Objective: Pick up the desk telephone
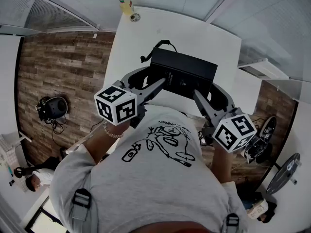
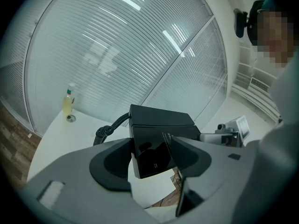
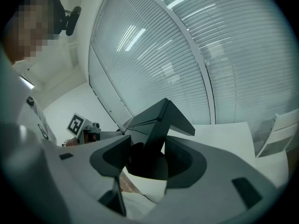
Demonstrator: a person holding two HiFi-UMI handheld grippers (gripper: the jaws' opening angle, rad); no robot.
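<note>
Black desk telephone (image 1: 187,74) held over the near end of the white table (image 1: 194,33). The left gripper (image 1: 158,84) and right gripper (image 1: 197,95) each have their jaws narrowed onto its casing. At the far end, a bottle (image 1: 125,4) holds yellowish liquid. The cord (image 1: 155,50) is partly hidden and the keypad is indistinct.

Scene lit brightly and evenly; cool, washed-out tone seen in all views. Strip lights mirrored as white streaks on blinds (image 2: 117,64), upper centre of left gripper view and upper right of right gripper view. White table (image 1: 194,38) nearly blown out in head view. Soft reflections carried on glossy face of desk telephone (image 2: 154,157). Straight lines bent strongly toward edges; corners of both gripper views darkened. Nearest foreground rendered slightly soft.
</note>
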